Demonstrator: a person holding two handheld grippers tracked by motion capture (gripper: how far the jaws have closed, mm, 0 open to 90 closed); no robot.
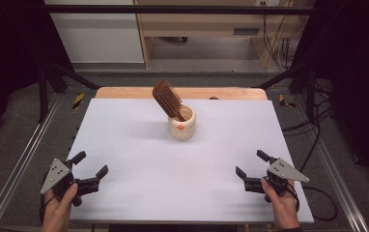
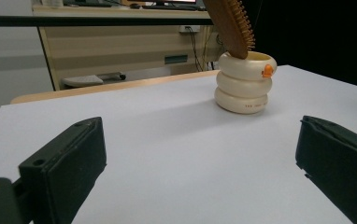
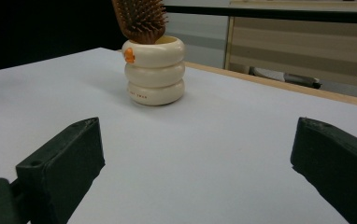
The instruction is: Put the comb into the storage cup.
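Note:
A cream ribbed cup (image 1: 182, 124) (image 2: 245, 82) (image 3: 154, 70) with a small orange mark stands upright at the middle back of the white table (image 1: 139, 154). A brown wooden hairbrush (image 1: 167, 99) (image 2: 230, 24) (image 3: 138, 18) stands in it, head up and leaning left. My left gripper (image 1: 90, 166) (image 2: 200, 163) rests open near the front left corner, held by a hand, nothing between its jaws. My right gripper (image 1: 252, 163) (image 3: 195, 163) rests open near the front right corner, also empty. Both are far from the cup.
A wooden strip (image 1: 124, 92) runs along the table's back edge. Metal rails (image 1: 18, 164) flank the table, and cables (image 1: 313, 145) lie on the floor at the right. Cabinets (image 1: 197, 24) stand behind.

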